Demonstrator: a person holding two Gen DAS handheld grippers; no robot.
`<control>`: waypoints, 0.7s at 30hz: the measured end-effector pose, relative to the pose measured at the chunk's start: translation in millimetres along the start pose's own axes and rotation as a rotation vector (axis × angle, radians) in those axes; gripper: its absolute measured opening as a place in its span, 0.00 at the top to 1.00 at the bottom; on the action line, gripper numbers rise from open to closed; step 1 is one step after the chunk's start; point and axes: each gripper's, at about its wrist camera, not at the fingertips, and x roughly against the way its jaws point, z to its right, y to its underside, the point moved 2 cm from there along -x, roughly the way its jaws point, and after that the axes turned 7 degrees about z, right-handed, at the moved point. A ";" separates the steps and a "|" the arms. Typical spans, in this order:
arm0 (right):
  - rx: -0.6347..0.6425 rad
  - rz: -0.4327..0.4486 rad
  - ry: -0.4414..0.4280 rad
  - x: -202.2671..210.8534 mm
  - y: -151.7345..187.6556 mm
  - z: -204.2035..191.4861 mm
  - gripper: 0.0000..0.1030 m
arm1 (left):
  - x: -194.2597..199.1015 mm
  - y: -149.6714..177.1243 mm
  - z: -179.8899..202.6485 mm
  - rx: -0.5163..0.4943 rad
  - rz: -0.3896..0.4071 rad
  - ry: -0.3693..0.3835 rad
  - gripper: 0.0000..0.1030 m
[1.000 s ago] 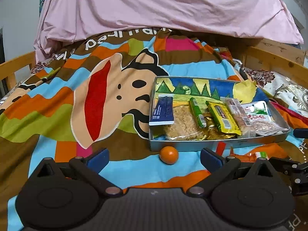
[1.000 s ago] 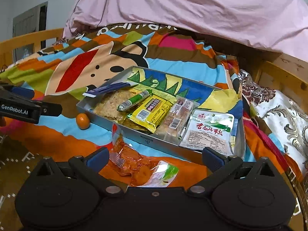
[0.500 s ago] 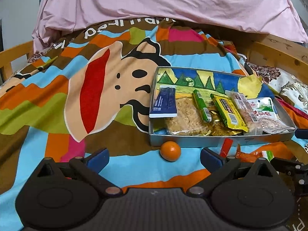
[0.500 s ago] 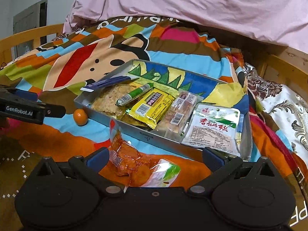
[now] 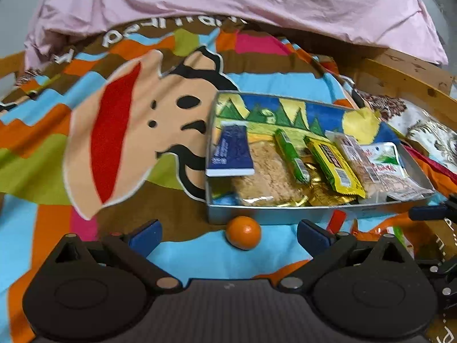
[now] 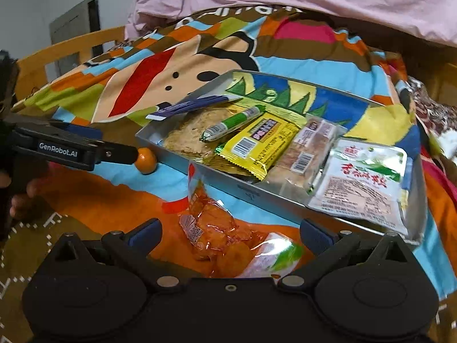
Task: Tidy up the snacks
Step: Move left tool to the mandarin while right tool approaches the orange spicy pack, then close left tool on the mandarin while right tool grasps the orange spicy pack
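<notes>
A metal tray [image 5: 320, 216] on the bedspread holds several snack packets: a blue box [image 5: 230, 151], a green stick [image 5: 291, 157], a yellow bar [image 5: 334, 164] and a white pouch [image 6: 362, 183]. A small orange [image 5: 243, 232] lies on the blanket against the tray's near wall, just past the tips of my open left gripper [image 5: 228, 235] and a little right of centre. My right gripper [image 6: 230, 233] is open, with a clear orange snack bag [image 6: 217, 228] lying between its fingers on the blanket in front of the tray. In the right wrist view, one finger of the left gripper [image 6: 120, 147] reaches the orange [image 6: 146, 164].
A pink quilt [image 5: 228, 5] is heaped at the back of the bed. Wooden bed rails [image 5: 405, 80] run along the right, and another rail [image 6: 71, 48] on the left. A patterned cloth [image 5: 428, 137] lies right of the tray. A hand [image 6: 25, 197] holds the left gripper.
Both grippers have moved forward and down toward the tray. The orange now sits close to the left fingertips, and the orange bag lies deeper between the right fingers. Both stay open.
</notes>
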 end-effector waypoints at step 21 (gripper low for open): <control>0.020 -0.034 -0.010 -29.9 11.5 -8.1 0.01 | -28.4 10.1 3.4 -0.017 -0.055 0.013 0.00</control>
